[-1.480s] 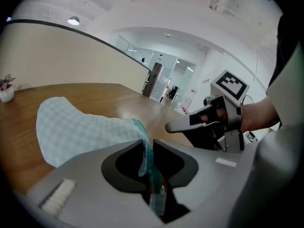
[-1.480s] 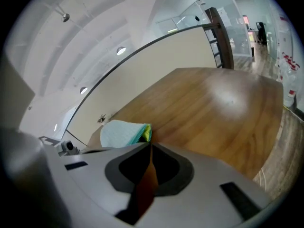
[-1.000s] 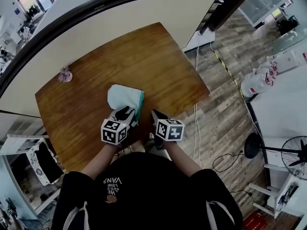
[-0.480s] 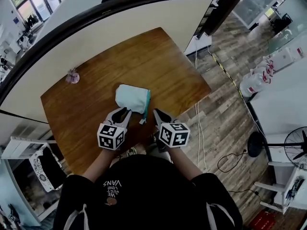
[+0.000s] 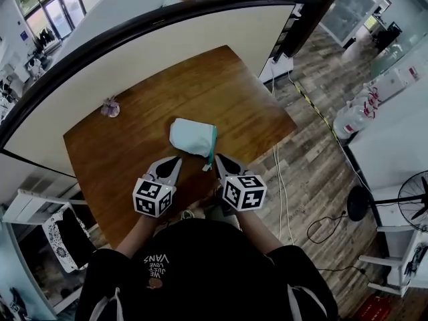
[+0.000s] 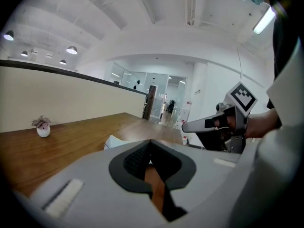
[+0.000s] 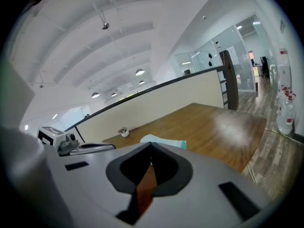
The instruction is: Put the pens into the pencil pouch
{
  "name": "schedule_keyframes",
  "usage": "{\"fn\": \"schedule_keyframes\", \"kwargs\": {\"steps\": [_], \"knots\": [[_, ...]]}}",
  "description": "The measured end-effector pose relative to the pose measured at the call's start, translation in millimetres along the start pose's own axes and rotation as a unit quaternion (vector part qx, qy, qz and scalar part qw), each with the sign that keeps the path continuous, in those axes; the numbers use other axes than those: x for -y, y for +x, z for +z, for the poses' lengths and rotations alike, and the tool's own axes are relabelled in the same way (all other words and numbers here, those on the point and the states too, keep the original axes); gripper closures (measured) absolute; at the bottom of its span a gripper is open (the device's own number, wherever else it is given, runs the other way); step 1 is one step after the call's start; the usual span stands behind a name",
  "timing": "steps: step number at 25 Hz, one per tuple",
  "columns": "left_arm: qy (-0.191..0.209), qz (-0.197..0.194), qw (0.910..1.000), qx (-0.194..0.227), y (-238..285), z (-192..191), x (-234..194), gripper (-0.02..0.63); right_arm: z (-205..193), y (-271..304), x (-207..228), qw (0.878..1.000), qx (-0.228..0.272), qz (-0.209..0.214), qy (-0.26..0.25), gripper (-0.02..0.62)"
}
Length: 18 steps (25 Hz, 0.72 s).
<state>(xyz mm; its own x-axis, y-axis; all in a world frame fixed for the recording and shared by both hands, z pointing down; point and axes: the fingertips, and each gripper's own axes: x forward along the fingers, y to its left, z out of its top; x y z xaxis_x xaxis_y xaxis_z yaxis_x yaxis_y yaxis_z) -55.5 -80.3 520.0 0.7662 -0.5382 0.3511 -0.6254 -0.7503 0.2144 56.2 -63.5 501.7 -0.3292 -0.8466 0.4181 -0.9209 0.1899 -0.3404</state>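
On the wooden table [image 5: 221, 85], seen from the head view, the pale teal pencil pouch [image 5: 192, 136] lies on its side near the middle, its darker zip edge turned toward the person's right, and a small potted plant [image 5: 110, 107] sits well apart by the far left edge. The left gripper [image 5: 168, 166] and right gripper [image 5: 224, 164] hang just short of the pouch on the person's side, touching neither it nor the table. No pens show anywhere on the wood. From the left gripper view, its tongs have just been closing and now meet tip to tip with nothing between them; a corner of the pouch peeks out beyond them, with the other gripper off to the right. From the right gripper view, those tongs have likewise just closed on nothing, and the pouch lies ahead on the table, apart from them. With no pens in sight and both tools empty, I judge that the filling is probably done. What remains would be checking that the zip is fully drawn, which needs a closer look at that edge.
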Motion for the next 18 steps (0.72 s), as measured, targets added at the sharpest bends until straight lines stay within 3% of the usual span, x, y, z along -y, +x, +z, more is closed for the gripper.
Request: {"fn": "schedule_keyframes", "kwargs": {"steps": [18], "knots": [[0.0, 0.0, 1.0, 0.007, -39.6, -10.7, -4.0, 0.595, -18.1, -8.3, -26.2, 0.999, -0.009, -0.016, -0.041, 0.583]]}}
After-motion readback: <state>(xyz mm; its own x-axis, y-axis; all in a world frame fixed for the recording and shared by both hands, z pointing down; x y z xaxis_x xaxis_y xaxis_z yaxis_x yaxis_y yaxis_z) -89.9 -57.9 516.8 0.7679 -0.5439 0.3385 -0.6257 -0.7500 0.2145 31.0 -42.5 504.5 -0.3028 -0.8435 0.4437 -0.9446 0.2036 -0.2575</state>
